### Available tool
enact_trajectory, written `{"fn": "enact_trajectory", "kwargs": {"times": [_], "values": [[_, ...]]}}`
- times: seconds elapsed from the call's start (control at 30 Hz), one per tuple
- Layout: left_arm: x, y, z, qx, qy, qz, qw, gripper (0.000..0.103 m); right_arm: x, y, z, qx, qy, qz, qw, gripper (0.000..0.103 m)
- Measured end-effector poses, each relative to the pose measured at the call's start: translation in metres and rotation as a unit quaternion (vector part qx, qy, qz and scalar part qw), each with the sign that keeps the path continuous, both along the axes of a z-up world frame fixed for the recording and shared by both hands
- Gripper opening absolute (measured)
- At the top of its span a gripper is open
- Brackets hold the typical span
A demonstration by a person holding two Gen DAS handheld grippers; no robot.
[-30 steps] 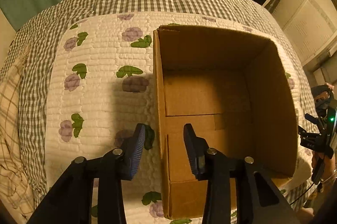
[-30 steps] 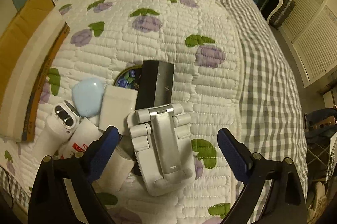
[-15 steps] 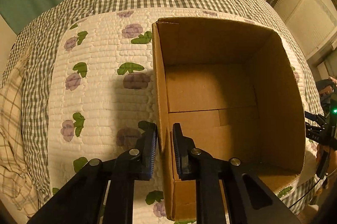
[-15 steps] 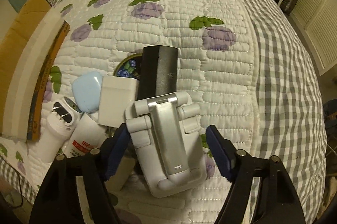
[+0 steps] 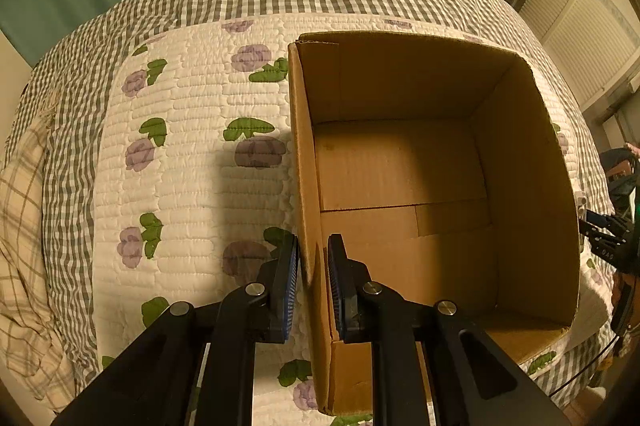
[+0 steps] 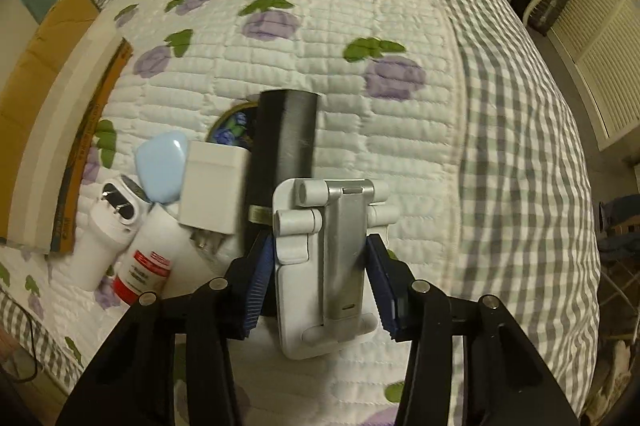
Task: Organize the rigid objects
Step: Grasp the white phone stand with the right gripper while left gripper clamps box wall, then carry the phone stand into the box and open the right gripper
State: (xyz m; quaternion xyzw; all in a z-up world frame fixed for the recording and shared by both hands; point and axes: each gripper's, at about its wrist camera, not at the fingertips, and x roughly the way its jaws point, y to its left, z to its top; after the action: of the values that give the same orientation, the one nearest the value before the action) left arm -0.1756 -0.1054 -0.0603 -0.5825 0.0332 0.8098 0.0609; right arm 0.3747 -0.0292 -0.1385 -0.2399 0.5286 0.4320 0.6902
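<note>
Box (image 5: 400, 161) empty, nothing packed yet. Our left gripper (image 5: 313, 286) clamps its near-left wall. Our right gripper (image 6: 320, 290), fingers just closing, grasps phone stand (image 6: 326, 266) at bed's near edge; remaining pile waits.

White folding phone stand (image 6: 326, 266) on quilt, open cardboard box (image 5: 520, 153) upright

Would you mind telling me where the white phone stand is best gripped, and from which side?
Grip the phone stand across its flat lower body, below the hinge knobs, coming from above. Its two long edges are straight and parallel, and the right gripper already straddles them, jaws just closing.
</note>
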Motion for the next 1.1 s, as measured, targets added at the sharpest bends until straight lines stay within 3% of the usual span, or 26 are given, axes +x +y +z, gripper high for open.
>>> {"fn": "enact_trajectory", "kwargs": {"times": [0.1,0.3,0.5,0.83,1.1], "values": [[0.000,0.000,-0.001,-0.001,-0.001,0.000,1.0000,0.016,0.007,-0.008,-0.004,-0.027,-0.012,-0.023,0.999,0.046],[0.000,-0.002,0.001,-0.004,0.000,0.001,1.0000,0.016,0.002,-0.006,-0.019,-0.049,-0.027,-0.012,0.998,0.046],[-0.001,-0.002,-0.002,-0.007,-0.003,-0.002,1.0000,0.016,0.005,-0.014,-0.006,-0.023,-0.015,-0.010,1.000,0.046],[-0.002,-0.003,0.003,0.003,0.003,-0.004,1.0000,0.016,-0.011,-0.007,0.047,0.041,-0.018,0.017,0.999,0.046],[-0.003,-0.001,0.009,0.011,0.007,-0.004,0.9999,0.016,-0.061,0.031,0.128,0.107,-0.039,0.083,0.990,0.046]]}}
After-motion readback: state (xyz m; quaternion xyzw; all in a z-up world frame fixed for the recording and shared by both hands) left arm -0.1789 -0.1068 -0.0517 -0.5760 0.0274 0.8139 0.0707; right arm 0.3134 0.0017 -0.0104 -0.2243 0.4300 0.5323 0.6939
